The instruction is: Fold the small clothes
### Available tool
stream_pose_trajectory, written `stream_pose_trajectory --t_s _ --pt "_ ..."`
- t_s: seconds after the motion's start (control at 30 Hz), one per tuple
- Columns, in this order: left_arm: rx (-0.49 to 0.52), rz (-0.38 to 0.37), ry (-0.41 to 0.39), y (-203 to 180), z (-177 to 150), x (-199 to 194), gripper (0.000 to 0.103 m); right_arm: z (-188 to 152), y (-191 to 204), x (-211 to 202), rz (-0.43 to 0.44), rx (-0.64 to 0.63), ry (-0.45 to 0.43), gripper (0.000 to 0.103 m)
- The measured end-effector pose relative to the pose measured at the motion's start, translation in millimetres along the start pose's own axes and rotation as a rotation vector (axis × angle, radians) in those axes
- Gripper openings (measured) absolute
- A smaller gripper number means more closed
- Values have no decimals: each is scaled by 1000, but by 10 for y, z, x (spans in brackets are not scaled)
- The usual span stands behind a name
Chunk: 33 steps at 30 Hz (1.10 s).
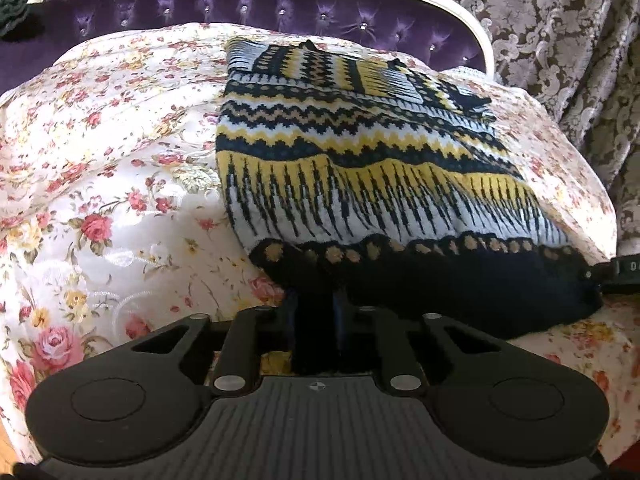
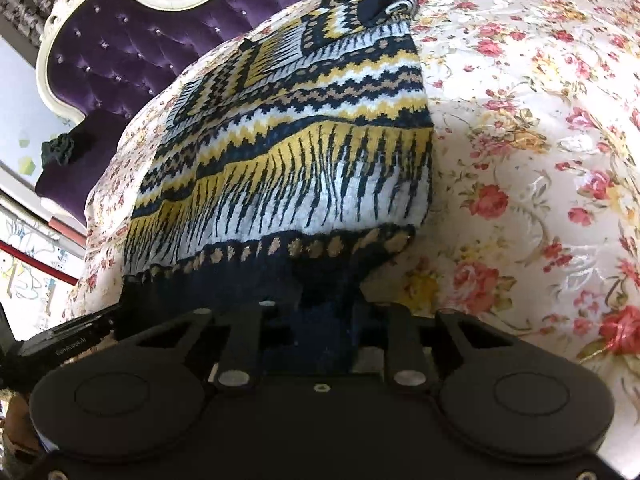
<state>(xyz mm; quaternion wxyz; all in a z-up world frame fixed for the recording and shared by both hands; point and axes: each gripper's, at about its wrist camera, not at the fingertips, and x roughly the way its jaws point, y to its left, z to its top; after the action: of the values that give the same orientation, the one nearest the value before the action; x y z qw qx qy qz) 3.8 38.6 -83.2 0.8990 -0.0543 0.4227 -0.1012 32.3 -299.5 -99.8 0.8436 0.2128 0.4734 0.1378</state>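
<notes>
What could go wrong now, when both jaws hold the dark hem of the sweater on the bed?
1. Each grip takes only the near edge of the patterned sweater: the left gripper and the right gripper pinch just the navy hem, so it may slip out when lifted.
2. The sleeves folded on top at the far end could fall open if the hem is pulled quickly.
3. The floral bedspread is soft and uneven, so the fold may land crooked.
</notes>
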Motion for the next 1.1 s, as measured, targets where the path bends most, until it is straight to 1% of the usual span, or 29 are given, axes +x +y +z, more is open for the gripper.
stream_pose_trajectory --t_s 0.07,0.2,0.23,0.27,0.3,0.33,0.37,0.4,0.47,0.53,0.67,0.8,1.0,1.1 --pt "-14 -5 -1 18 -2 11 15 -2 13 13 7 -8 7 39" --pt "12 21 -10 -50 3 33 16 -3 17 22 8 -10 9 39" --pt "12 21 -11 -60 6 35 15 -5 20 22 8 -9 7 39" --pt "-1 4 -16 -46 14 25 13 -8 23 18 8 -10 4 38" --pt "-24 -17 -25 -16 20 14 9 -14 31 10 2 -14 -2 35" --pt "-51 -36 -36 22 29 -2 8 -20 46 0 -13 -20 -9 28" --pt "-69 -50 -48 54 40 -23 8 -29 63 -11 -28 -29 -17 19" --pt "-86 -60 -67 84 57 -59 8 -34 72 -22 -28 -29 -25 18" --pt "-99 -66 -99 106 100 -135 8 -38 69 -74 1 -18 -49 15" --pt "-109 -77 -130 118 166 -219 8 -29 101 -145 6 -39 -81 14" --pt "-127 -116 -170 132 365 -373 8 49 132 -330 53 -32 -155 14" --pt "-120 -148 -213 130 612 -493 8 212 199 -492 88 -26 -225 14" --pt "-129 -229 -259 169 1052 -576 8 580 303 -644 152 -19 -286 14" --pt "-118 -252 -280 162 1311 -564 8 813 356 -696 191 -25 -319 14"
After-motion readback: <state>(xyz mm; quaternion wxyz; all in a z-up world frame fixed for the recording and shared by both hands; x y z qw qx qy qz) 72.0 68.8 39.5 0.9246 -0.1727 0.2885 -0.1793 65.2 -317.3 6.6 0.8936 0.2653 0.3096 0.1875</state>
